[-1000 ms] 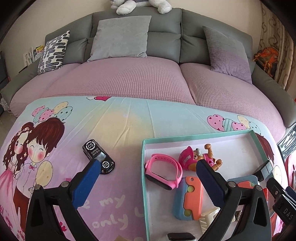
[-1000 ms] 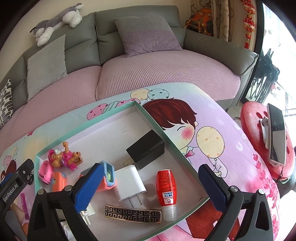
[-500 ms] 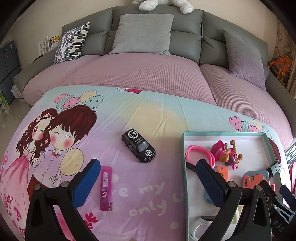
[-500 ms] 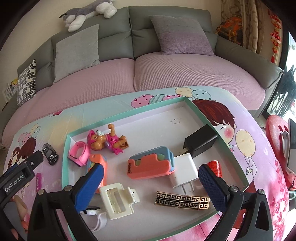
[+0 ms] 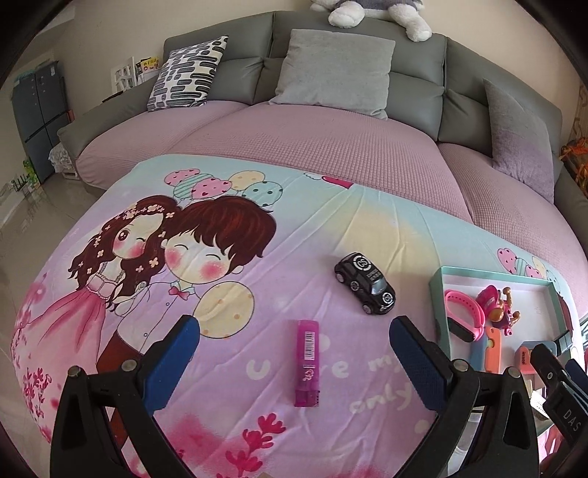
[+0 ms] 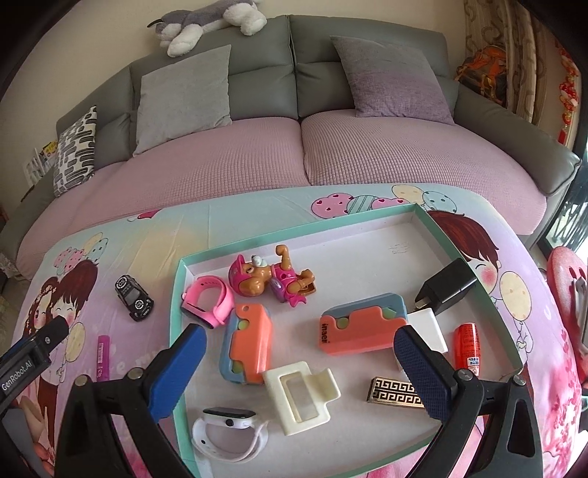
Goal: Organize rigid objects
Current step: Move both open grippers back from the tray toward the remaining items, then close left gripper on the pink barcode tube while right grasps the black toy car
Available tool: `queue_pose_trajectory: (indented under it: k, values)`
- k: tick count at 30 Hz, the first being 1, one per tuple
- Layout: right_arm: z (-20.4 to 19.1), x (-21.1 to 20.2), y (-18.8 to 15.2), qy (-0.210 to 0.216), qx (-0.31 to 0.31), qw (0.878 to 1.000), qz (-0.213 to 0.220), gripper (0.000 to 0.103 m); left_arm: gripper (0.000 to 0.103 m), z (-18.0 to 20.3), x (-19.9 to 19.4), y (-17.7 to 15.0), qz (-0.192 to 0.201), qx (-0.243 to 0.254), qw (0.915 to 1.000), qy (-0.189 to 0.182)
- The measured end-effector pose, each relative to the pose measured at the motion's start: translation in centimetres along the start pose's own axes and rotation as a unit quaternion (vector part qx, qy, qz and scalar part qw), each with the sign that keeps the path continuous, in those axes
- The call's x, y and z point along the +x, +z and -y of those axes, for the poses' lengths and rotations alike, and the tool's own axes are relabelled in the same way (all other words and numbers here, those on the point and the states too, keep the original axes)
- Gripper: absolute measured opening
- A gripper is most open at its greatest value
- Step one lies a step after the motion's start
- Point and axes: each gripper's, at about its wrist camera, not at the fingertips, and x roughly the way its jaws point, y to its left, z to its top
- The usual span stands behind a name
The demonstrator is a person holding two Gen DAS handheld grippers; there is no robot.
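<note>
Left wrist view: left gripper [image 5: 292,336] spread wide, blue fingers [image 5: 172,358] empty, hovering above the printed cloth [image 5: 257,206] on the desk. Magenta lighter [image 5: 307,362] flat between the fingers, barcode label facing up, small script unreadable. Black car [image 5: 364,282] just beyond, up-right, roof logo too small to read. Partly readable cloth print: "u", "me", "only". Teal box [image 5: 439,294] at right edge, pink watch [image 5: 463,319] and pup figure [image 5: 496,303] inside. "DAS" on black gripper part at lower right.

Right wrist view: right gripper [image 6: 299,353] also spread wide, nothing pinched, hanging over the box [image 6: 180,272]. Inside: pink watch [image 6: 210,301], pup figure [image 6: 270,277], two orange-blue blocks [image 6: 248,342], one [image 6: 362,325] marked "inaei", cream clip [image 6: 299,391], white watch [image 6: 226,428], gold-black bar [image 6: 397,391], white plug [image 6: 428,327], black plug [image 6: 446,288], red bottle [image 6: 467,345] with unreadable label. Outside, left of box: car [image 6: 133,297], lighter [image 6: 101,356] nearer. "GenRobot.AI" on left gripper [image 6: 35,349] at left edge. Sofa [image 6: 257,92] behind, plush [image 6: 205,20] on top.
</note>
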Motion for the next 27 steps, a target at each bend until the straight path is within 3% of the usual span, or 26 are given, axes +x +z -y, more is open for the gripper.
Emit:
queue_pose_trajectory:
  k: [5, 13, 15, 18, 20, 25, 27]
  values:
    - [-2.7, 0.5, -0.4, 0.032, -0.023, 0.999, -0.001, 0.103, 0.103, -1.6, 0.9, -1.2, -0.022, -0.005, 0.9997, -0.012]
    - [-6.9, 2.3, 0.1, 0.121, -0.055, 0.991, 0.004, 0.103, 0.103, -1.5, 4.3, -2.9, -0.068, -0.002, 0.9969, -0.038]
    - [-8.4, 3.5, 0.7, 0.134, -0.088, 0.987, -0.002, 0.097, 0.102, -1.2, 5.2, -3.2, -0.074, -0.001, 0.9965, -0.039]
    - [-10.8, 5.2, 1.4, 0.142, -0.141, 0.980, -0.015, 0.084, 0.092, -1.0, 6.5, -3.6, -0.091, -0.002, 0.9948, -0.045]
    - [-12.1, 5.7, 1.8, 0.156, -0.164, 0.974, -0.015, 0.084, 0.076, -1.1, 7.0, -3.7, -0.098, 0.000, 0.9945, -0.037]
    - [-15.2, 6.8, 2.2, 0.170, -0.217, 0.961, -0.021, 0.075, 0.059, -1.4, 6.8, -3.6, -0.092, 0.000, 0.9952, -0.034]
    - [-16.2, 7.6, 2.1, 0.173, -0.232, 0.957, -0.032, 0.066, 0.053, -1.3, 6.7, -3.6, -0.091, 0.006, 0.9953, -0.032]
